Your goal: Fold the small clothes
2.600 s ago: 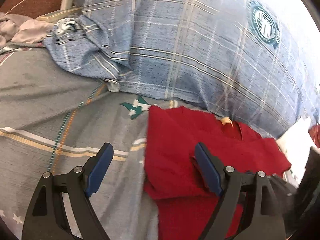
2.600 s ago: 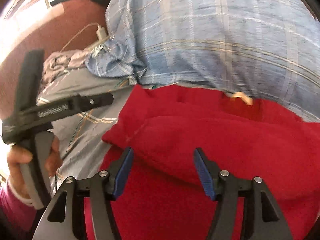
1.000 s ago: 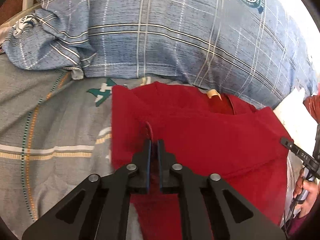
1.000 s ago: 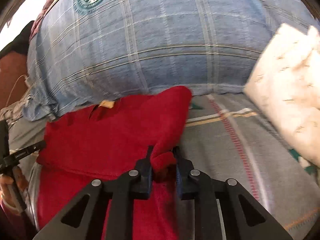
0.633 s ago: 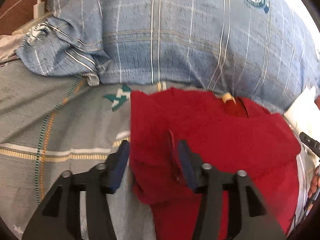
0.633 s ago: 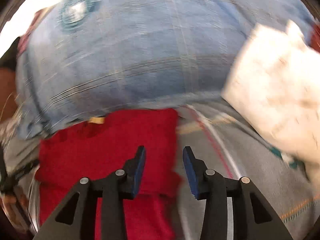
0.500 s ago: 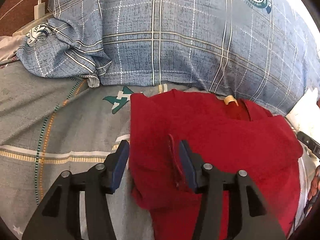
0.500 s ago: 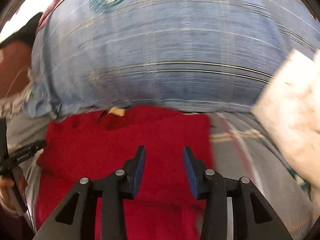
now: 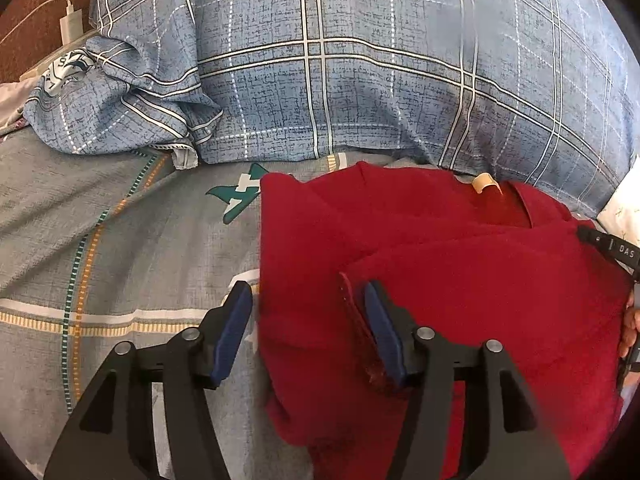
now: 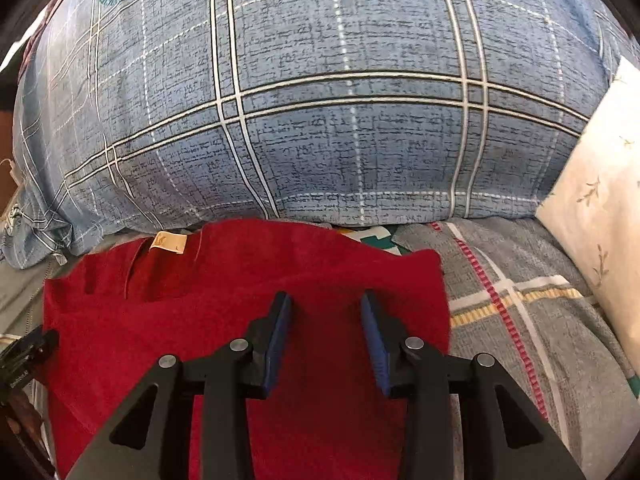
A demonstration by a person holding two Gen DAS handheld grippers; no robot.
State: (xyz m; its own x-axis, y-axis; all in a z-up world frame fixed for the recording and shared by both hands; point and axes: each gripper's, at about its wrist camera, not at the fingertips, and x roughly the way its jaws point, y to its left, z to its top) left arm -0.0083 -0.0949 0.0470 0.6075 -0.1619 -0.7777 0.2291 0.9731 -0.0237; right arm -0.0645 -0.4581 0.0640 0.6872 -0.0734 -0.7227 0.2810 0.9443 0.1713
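Observation:
A small red garment [image 9: 460, 280] lies on the grey patterned bedsheet [image 9: 120, 240], collar and tan label [image 9: 484, 182] toward the pillow, both sleeves folded in over its body. My left gripper [image 9: 308, 300] is open over the garment's left edge; a folded sleeve hem stands against its right finger. In the right wrist view the same garment [image 10: 200, 312] shows with its label [image 10: 170, 242]. My right gripper [image 10: 326, 304] is open and empty, low over the garment's right half.
A big blue plaid pillow [image 9: 380, 72] lies just behind the garment, also in the right wrist view [image 10: 320, 100]. A white floral pillow [image 10: 600, 200] is at the right. A white charger and cable [image 9: 70, 26] lie far left. The right gripper's body [image 9: 612, 246] shows at the left view's right edge.
Both grippers, shut on the red sleeves a second ago, opened and let them go. The sleeves now lie folded on the garment. The right gripper swung back left over the garment.

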